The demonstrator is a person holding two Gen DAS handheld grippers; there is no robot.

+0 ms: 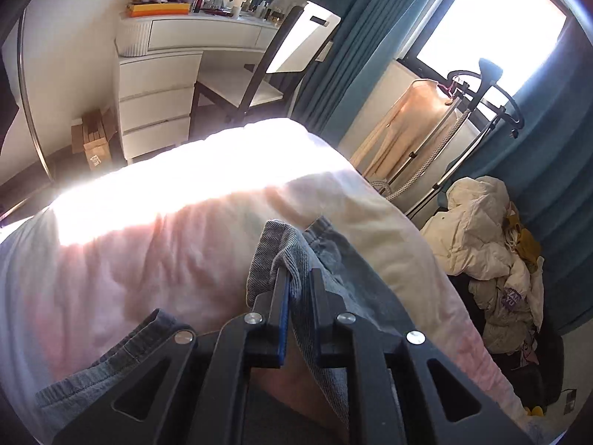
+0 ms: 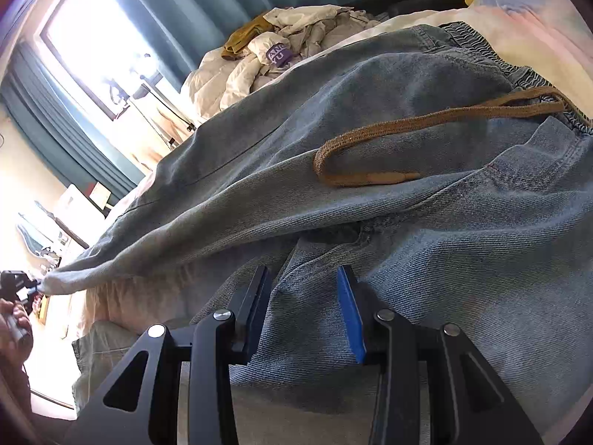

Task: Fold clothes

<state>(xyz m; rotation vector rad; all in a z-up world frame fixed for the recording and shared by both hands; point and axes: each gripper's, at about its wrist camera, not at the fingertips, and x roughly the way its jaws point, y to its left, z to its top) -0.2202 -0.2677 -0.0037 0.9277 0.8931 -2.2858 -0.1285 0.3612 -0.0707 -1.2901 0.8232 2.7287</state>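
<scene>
Left tool [image 1: 296, 278] pinched a trouser-leg end of the denim trousers [image 2: 407, 193]; right tool [image 2: 304, 278] gripped bunched denim. Stretched across the bed [image 1: 148, 222], folding looked barely begun.

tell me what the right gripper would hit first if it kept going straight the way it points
Most likely the denim jeans: the right gripper already has a fold of them between its fingers, and more denim, with the brown drawstring on it, fills the view ahead. Depth beyond is unclear.
</scene>
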